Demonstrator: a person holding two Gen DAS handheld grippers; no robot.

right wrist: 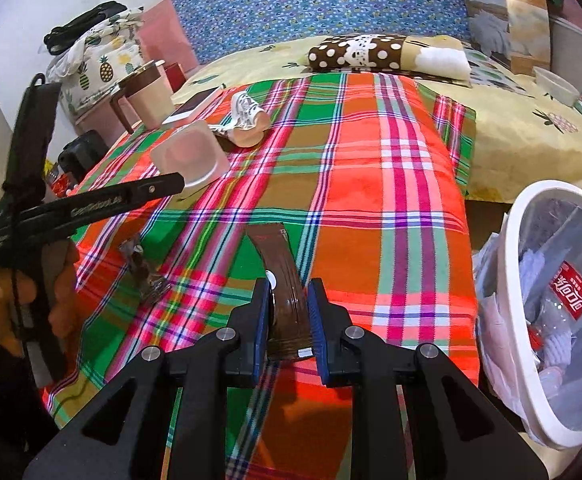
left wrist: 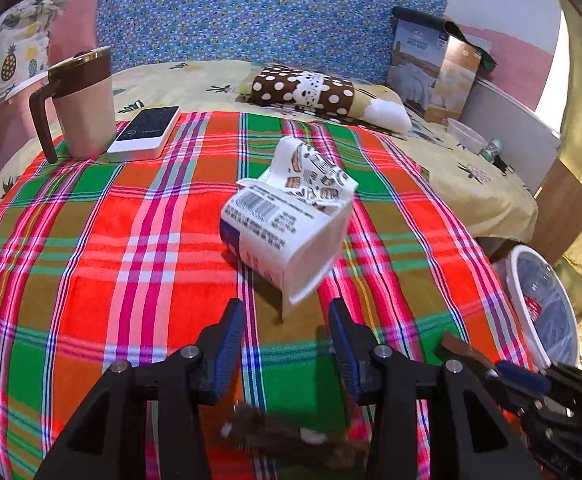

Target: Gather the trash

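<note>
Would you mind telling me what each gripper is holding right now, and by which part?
The right gripper pinches a brown wrapper by its near end. The left gripper holds nothing; its jaws stand open short of the crushed carton.

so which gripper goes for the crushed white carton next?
Left. The left gripper is open and empty, with the crushed white carton just ahead of it. The right gripper is shut on a brown wrapper, beside the white bin.
</note>
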